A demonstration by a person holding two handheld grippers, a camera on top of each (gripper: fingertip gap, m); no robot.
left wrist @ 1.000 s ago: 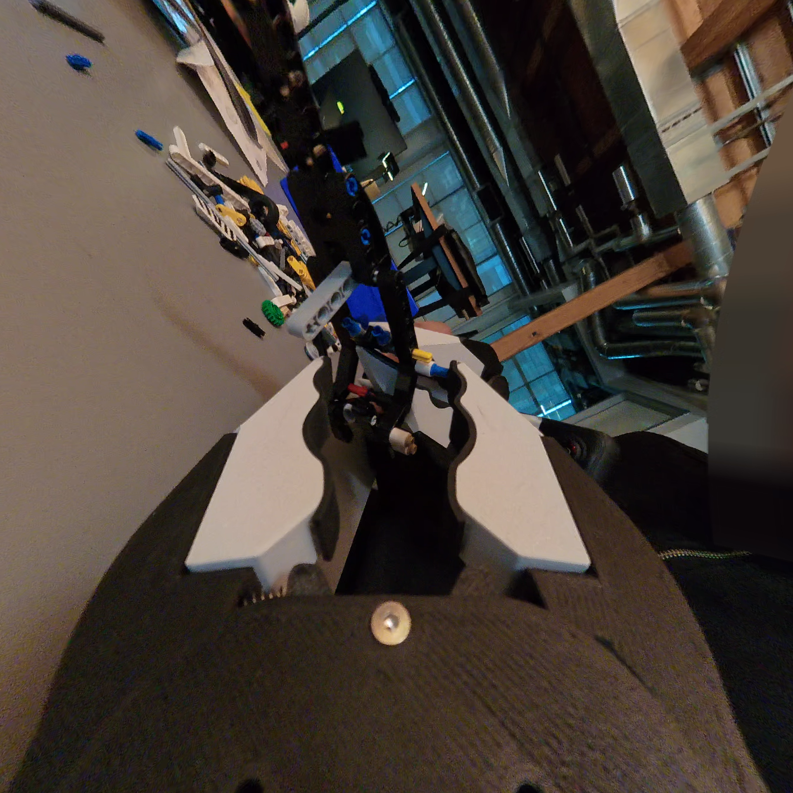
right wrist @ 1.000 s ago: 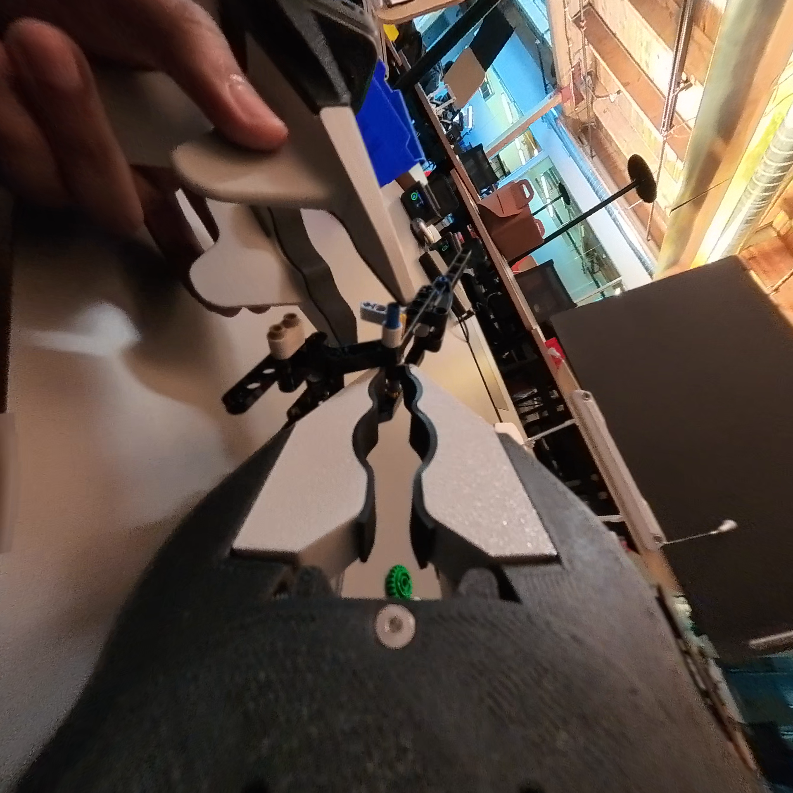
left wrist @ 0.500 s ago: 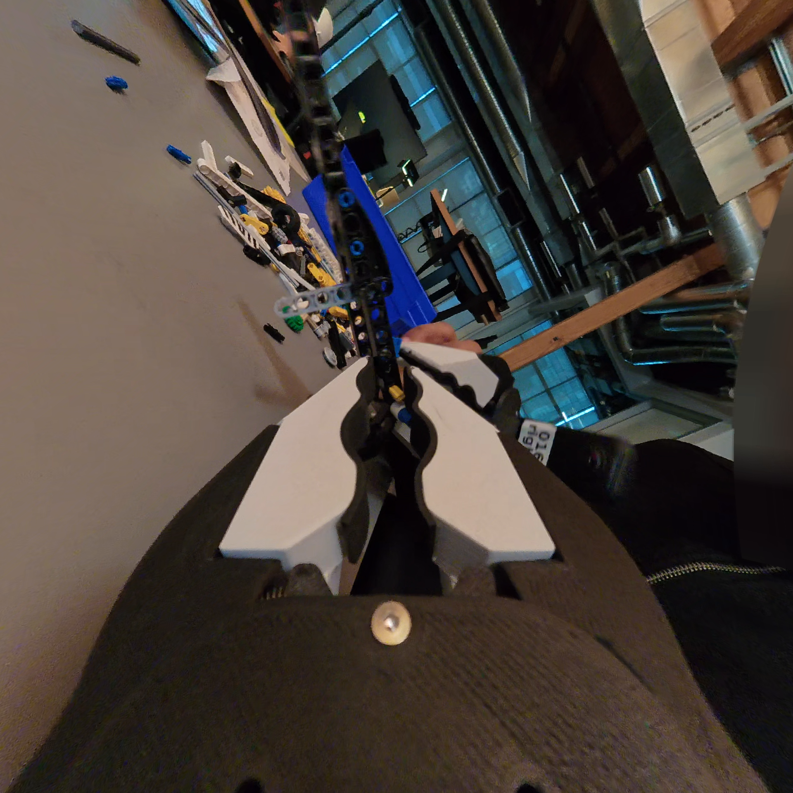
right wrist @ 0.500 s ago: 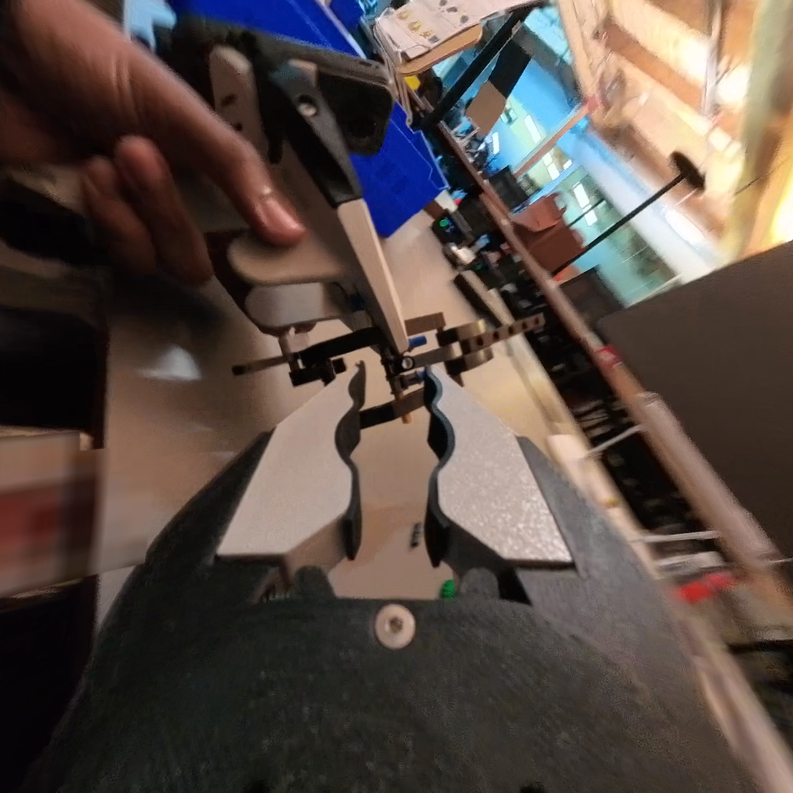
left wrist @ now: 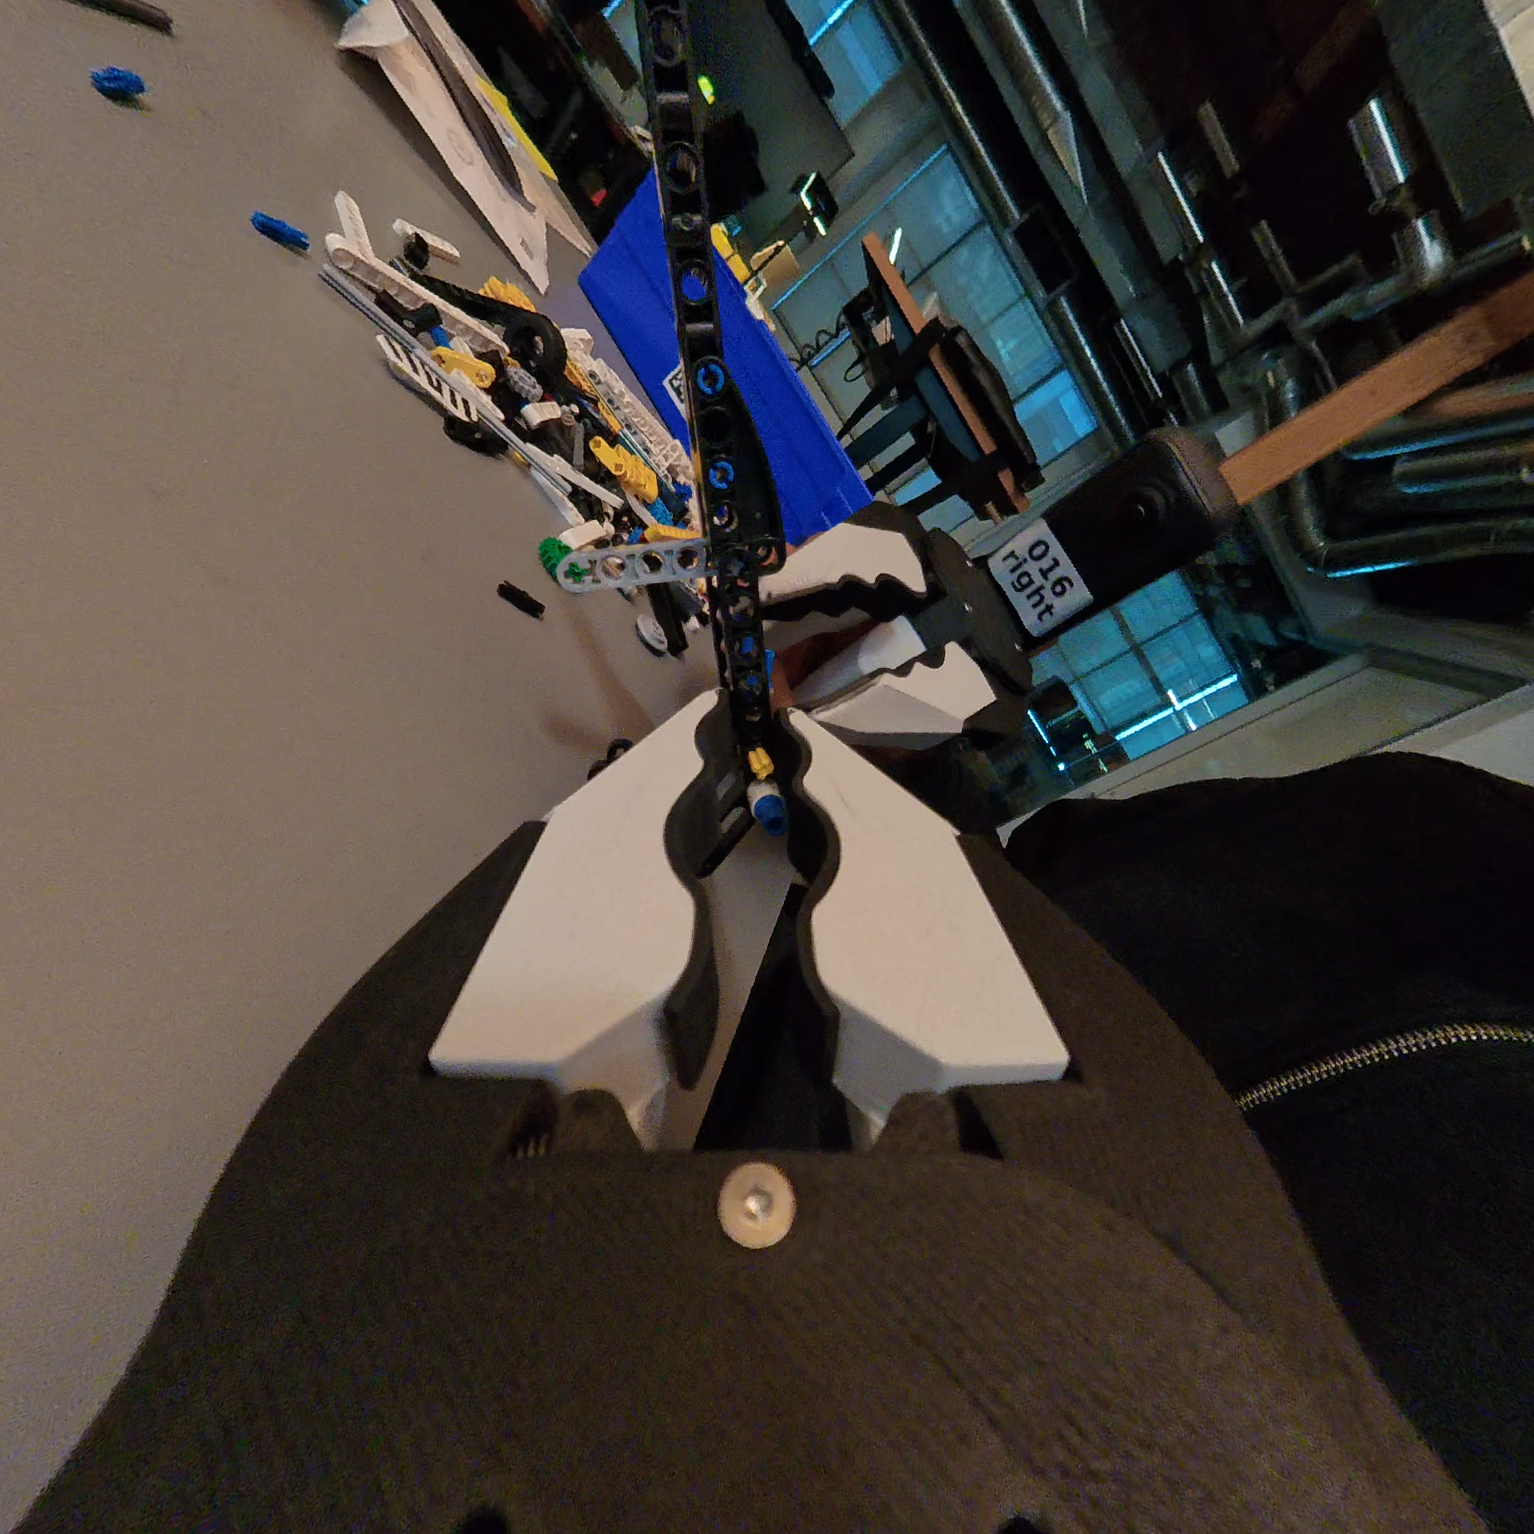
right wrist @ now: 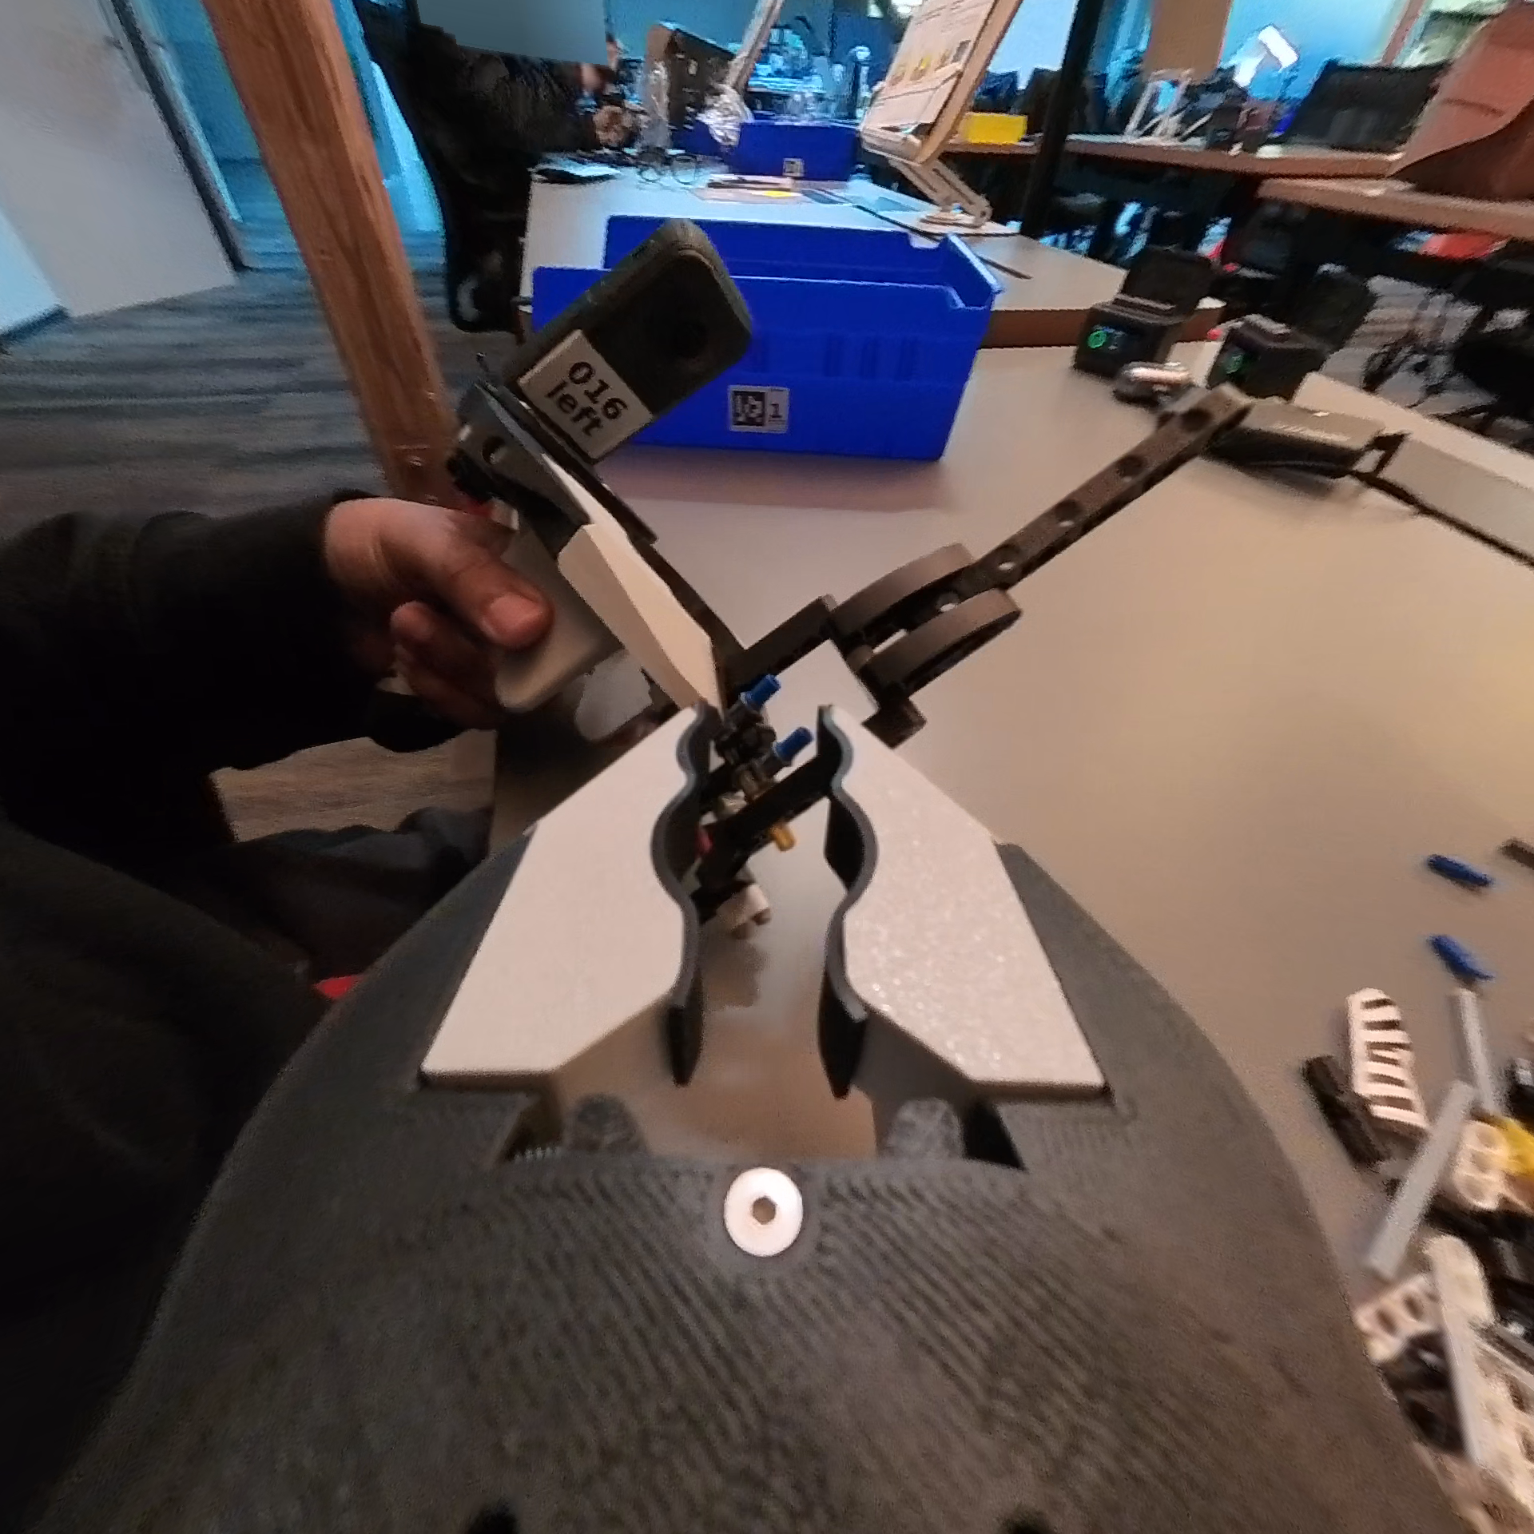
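- Grey tabletop (left wrist: pixel 207 581) serves as landmark; on it, far from the grippers, lie two loose blue pins (left wrist: pixel 116 83) and a white paper booklet (left wrist: pixel 465 141).
- Pile of loose white, yellow and black toy-brick parts (left wrist: pixel 531 390) sits on the tabletop, with a small black pin (left wrist: pixel 520 599) just beside it on the nearer side.
- Blue plastic bin (right wrist: pixel 830 349) stands on the tabletop beyond the pile and behind the grippers.
- Left gripper (left wrist: pixel 754 714), held in a person's hand (right wrist: pixel 448 614), has its jaws nearly together, and its white fingers (left wrist: pixel 647 797) clamp the lower end of a black toy-brick assembly of long holed beams (left wrist: pixel 701 398), which rises above the tabletop.
- Light grey short holed beam (left wrist: pixel 635 566) sticks sideways from the assembly, above the tabletop pile.
- Right gripper (right wrist: pixel 764 730) meets the same assembly from the other side. Its jaws stand partly open around the end with blue pins (right wrist: pixel 788 741). One black beam spans the gap between its grey fingers (right wrist: pixel 905 830), but whether both pads press on it cannot be told.
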